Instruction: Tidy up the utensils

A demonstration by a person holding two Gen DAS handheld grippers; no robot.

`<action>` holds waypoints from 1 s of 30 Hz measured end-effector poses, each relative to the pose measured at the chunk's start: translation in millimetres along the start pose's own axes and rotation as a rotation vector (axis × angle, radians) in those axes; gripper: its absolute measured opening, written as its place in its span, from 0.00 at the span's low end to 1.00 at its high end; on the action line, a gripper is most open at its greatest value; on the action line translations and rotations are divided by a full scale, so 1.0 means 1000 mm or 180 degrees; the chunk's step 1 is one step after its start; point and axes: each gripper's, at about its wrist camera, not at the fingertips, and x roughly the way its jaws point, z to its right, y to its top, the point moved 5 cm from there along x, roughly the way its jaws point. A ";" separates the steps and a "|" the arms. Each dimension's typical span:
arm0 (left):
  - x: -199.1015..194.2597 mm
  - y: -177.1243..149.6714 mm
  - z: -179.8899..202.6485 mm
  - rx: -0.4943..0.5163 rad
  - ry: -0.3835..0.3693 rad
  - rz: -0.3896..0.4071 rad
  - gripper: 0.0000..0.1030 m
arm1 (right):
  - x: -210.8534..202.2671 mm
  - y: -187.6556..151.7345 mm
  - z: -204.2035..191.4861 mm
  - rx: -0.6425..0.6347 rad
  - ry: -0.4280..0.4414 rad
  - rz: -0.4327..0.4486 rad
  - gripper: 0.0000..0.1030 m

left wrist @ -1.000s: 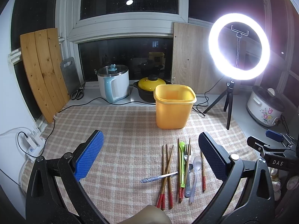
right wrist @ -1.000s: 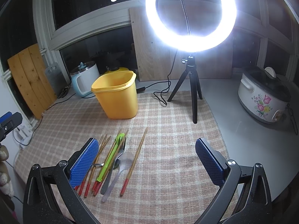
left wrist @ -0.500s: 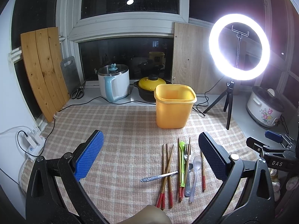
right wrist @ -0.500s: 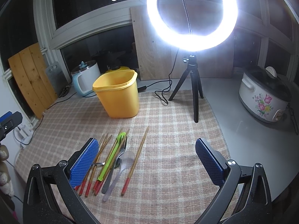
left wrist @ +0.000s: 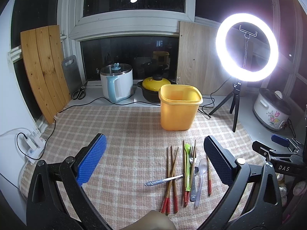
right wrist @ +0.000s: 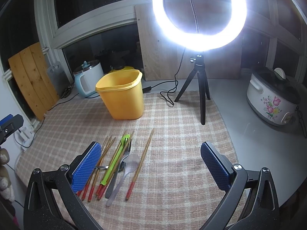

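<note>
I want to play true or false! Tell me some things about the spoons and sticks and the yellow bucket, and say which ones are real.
1. The tall yellow plastic container stands upright on the checked cloth. True.
2. The wooden chopsticks with red ends are inside the container. False: they lie on the cloth in front of it.
3. The left gripper is squeezing the clear plastic spoon. False: its jaws are wide open and hold nothing.
4. A bright green plastic fork lies among the chopsticks. True.
5. The right gripper is open too. True.
6. The round ring light on a black tripod is switched off. False: it glows bright white.
</note>
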 end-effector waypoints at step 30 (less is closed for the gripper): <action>0.101 -0.033 -0.034 -0.0037 -0.0577 -0.0823 0.74 | 0.098 -0.012 0.015 0.0090 0.0288 -0.0730 0.99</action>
